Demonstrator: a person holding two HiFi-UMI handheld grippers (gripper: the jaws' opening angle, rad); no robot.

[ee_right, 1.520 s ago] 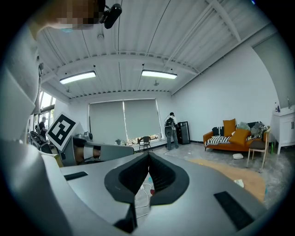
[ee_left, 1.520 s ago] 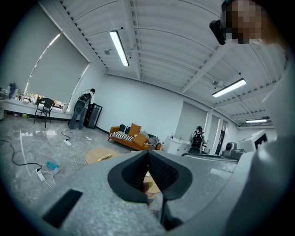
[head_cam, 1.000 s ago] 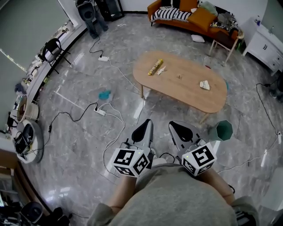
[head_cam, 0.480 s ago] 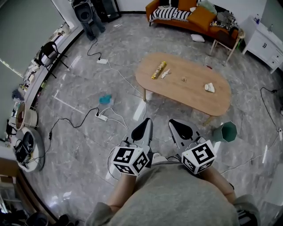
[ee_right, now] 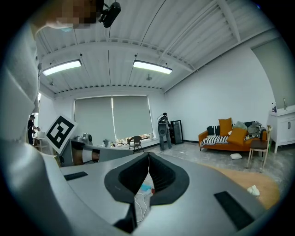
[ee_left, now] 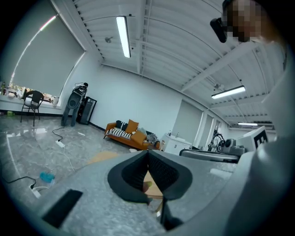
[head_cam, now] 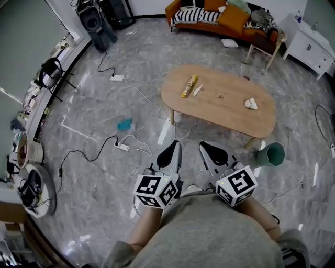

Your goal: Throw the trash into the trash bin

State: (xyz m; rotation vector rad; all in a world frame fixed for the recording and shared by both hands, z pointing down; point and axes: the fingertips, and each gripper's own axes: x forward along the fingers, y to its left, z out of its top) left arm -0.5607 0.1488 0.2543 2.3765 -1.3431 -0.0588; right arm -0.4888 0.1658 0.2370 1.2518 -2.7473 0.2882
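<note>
Edged nearer the counter (head_cam: 230, 118) since a second ago, my left gripper (head_cam: 168, 155) and right gripper (head_cam: 213, 154) both closed on nothing; wrapper (head_cam: 188, 86) near its left end, crumpled paper (head_cam: 251, 103) near its right, trash bin (head_cam: 271, 154) on the floor beside, so nothing binned yet by my read.

An oval wooden table (head_cam: 230, 118) stands on the grey marbled floor (head_cam: 94, 172). Beyond it an orange sofa (head_cam: 207, 26) with a striped cushion (head_cam: 189, 15) lines the far wall, with a white cabinet (head_cam: 309, 44) to its right. A black speaker (head_cam: 90, 21) and a black chair (head_cam: 49, 70) sit at the left. White power strips (head_cam: 122, 147) trail cables across the floor.
</note>
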